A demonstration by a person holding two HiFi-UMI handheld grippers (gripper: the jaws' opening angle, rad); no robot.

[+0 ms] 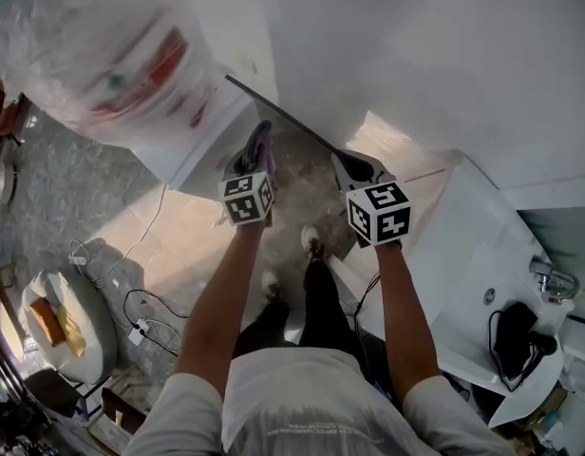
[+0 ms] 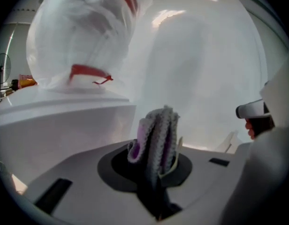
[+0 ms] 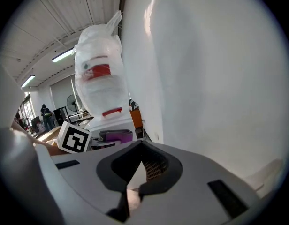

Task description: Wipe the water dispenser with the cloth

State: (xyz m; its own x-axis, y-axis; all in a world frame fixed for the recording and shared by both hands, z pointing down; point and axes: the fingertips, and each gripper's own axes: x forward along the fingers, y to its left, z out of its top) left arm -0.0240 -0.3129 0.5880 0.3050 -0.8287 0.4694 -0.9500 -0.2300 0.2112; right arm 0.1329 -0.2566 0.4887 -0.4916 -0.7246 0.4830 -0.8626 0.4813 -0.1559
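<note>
The white water dispenser (image 1: 193, 150) stands at the upper left, its bottle (image 1: 112, 55) wrapped in clear plastic with red marks. My left gripper (image 1: 257, 157) is shut on a folded grey and purple cloth (image 1: 262, 139), held just beside the dispenser's right edge. In the left gripper view the cloth (image 2: 158, 130) sticks up between the jaws of my left gripper (image 2: 155, 150), with the bottle (image 2: 83, 36) ahead to the left. My right gripper (image 1: 355, 167) hangs to the right, near the white wall, shut with nothing in it. The right gripper (image 3: 140, 146) view shows the bottle (image 3: 100, 83).
A white wall (image 1: 435, 55) fills the upper right. A white basin (image 1: 468, 255) with a tap (image 1: 551, 279) and a black object (image 1: 516, 335) stands at the right. Cables (image 1: 141, 321) and a round white object (image 1: 65, 321) lie on the floor at the lower left.
</note>
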